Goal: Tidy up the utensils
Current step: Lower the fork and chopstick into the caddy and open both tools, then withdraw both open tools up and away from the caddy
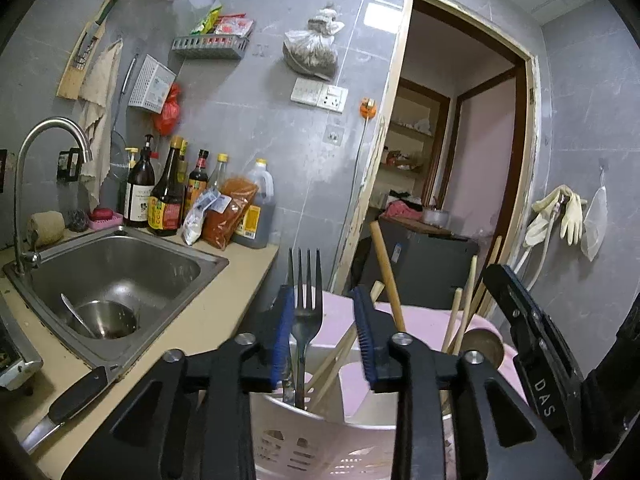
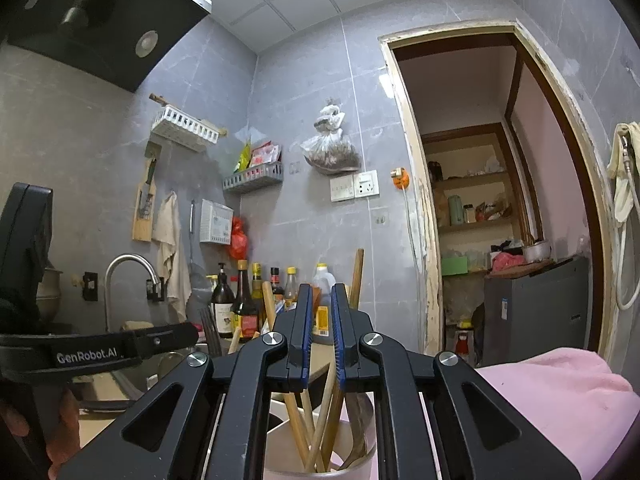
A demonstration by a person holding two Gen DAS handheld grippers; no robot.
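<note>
Left tool [image 1: 325, 334] (parted) around fork [image 1: 305, 312]

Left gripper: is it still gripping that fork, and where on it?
No. The fork stands in the pink holder, between the left gripper pads; neither pad presses it. The right gripper holds nothing.

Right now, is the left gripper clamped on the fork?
No: the fork stands in the pink holder between the left gripper's pads, with gaps on both sides.
</note>
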